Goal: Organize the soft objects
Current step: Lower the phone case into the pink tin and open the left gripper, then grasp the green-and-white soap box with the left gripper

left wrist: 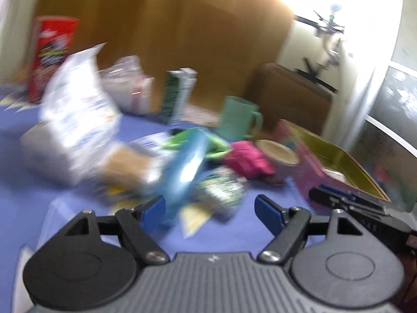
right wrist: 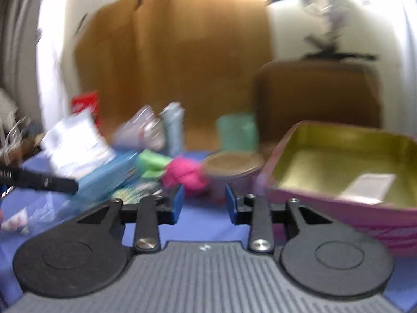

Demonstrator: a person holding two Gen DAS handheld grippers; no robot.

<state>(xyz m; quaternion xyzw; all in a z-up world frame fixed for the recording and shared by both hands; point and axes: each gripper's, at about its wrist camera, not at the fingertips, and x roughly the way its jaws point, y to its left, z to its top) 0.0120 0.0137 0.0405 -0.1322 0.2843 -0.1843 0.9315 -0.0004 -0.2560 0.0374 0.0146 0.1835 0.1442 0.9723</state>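
Your right gripper [right wrist: 204, 203], jaws empty and parted, sat nearer the pink cloth [right wrist: 186, 174] just ahead-left, while your left gripper [left wrist: 211, 208] gaped empty.

Blurred left gripper [left wrist: 211, 208] fingers apart over blue cloth [left wrist: 234, 237], pink cloth [left wrist: 245, 161], green mug [left wrist: 238, 116]

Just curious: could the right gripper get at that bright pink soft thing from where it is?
Probably yes. The right gripper is open and empty, and the pink soft thing lies just ahead with only bare blue tablecloth between.
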